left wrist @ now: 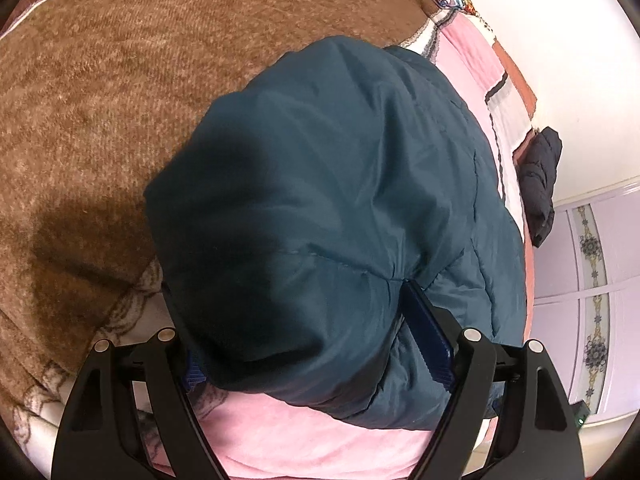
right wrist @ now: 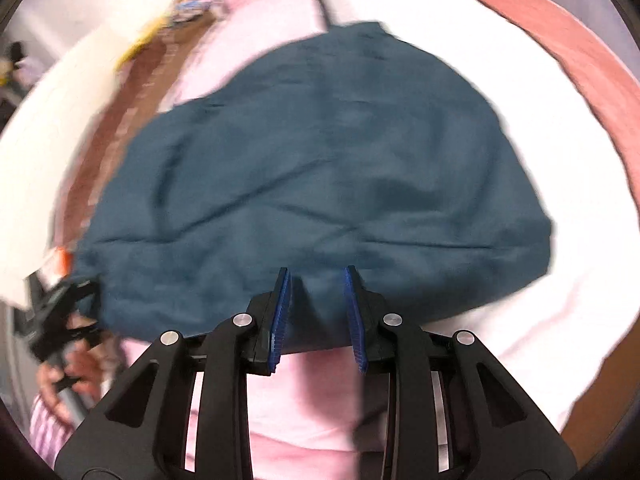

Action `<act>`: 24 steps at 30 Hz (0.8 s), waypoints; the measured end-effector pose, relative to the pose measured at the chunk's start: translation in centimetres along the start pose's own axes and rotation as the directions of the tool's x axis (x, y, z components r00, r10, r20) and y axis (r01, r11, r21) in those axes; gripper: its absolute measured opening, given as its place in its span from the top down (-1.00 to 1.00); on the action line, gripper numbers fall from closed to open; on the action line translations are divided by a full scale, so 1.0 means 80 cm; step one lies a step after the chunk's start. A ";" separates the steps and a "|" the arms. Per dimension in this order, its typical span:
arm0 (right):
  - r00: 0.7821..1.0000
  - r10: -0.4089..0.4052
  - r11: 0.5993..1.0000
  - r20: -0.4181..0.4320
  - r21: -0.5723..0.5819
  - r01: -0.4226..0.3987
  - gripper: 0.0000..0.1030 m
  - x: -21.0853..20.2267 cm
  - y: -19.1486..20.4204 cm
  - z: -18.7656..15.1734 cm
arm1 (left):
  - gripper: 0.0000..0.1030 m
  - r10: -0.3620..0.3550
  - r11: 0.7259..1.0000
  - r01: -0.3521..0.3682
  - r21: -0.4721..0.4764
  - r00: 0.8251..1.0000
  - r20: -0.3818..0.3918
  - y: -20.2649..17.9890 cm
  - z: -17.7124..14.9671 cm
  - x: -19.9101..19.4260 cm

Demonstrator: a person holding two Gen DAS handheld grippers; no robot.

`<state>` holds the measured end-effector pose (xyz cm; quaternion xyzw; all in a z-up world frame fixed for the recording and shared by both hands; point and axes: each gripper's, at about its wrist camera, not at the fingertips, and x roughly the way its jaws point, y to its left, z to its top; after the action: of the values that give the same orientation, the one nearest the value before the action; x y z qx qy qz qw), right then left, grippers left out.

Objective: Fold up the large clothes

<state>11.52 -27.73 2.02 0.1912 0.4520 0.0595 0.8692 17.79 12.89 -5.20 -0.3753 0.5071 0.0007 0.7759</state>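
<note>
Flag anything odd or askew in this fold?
Nothing damaged or spilled. The teal jacket lies as a puffy, rumpled bundle on the pink sheet, its edges uneven. The right wrist view is motion-blurred, so fine detail there is unclear.

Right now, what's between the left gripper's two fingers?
A thick bunched fold of the teal padded jacket fills the gap of the left gripper, hiding most of its left blue pad. Left wrist view shows it.

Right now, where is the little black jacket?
In the left wrist view, the black puffer jacket lies at the far right, on the bed's edge beside the white wall, beyond the teal jacket.
</note>
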 end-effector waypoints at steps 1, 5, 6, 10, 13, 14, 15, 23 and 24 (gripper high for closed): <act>0.999 0.038 0.999 -0.012 -0.033 -0.038 0.46 0.001 0.015 -0.003 | -0.57 -0.003 1.000 0.003 0.001 1.000 0.005 0.000 -0.001 0.001; 0.978 0.170 0.975 -0.117 -0.127 -0.185 0.46 0.021 0.064 -0.026 | -0.17 -0.009 0.998 0.006 0.060 0.999 0.052 -0.011 -0.004 -0.004; 0.970 0.190 0.968 -0.150 -0.137 -0.211 0.46 0.030 0.075 -0.032 | 0.00 -0.004 0.997 -0.001 0.078 0.998 0.065 -0.015 -0.006 -0.007; 0.957 0.181 0.957 -0.228 -0.182 -0.224 0.46 0.069 0.099 -0.047 | 0.35 -0.008 0.990 -0.009 0.143 0.993 0.115 -0.031 -0.011 -0.028; 0.963 0.142 0.960 -0.229 -0.205 -0.190 0.46 0.083 0.103 -0.046 | 0.45 -0.008 0.974 -0.028 0.226 0.987 0.158 -0.052 -0.021 -0.047; 0.963 0.128 0.961 -0.238 -0.212 -0.180 0.46 0.086 0.103 -0.047 | 0.48 -0.007 0.968 -0.037 0.250 0.985 0.171 -0.059 -0.023 -0.052; 0.962 0.116 0.960 -0.247 -0.222 -0.173 0.46 0.089 0.104 -0.047 | 0.50 -0.011 0.956 -0.046 0.289 0.981 0.193 -0.071 -0.029 -0.060; 0.948 0.185 0.959 -0.258 -0.165 -0.232 0.46 0.099 0.085 -0.040 | 0.52 -0.105 0.793 -0.106 0.600 0.946 0.306 -0.207 -0.083 -0.103; 0.944 0.205 0.958 -0.258 -0.143 -0.248 0.46 0.093 0.077 -0.036 | 0.52 -0.118 0.768 -0.112 0.631 0.943 0.312 -0.219 -0.090 -0.106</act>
<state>13.93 -19.25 -2.77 0.1571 0.5222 0.2211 0.8086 14.68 -0.70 10.24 -0.0836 0.3371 -0.1097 0.9313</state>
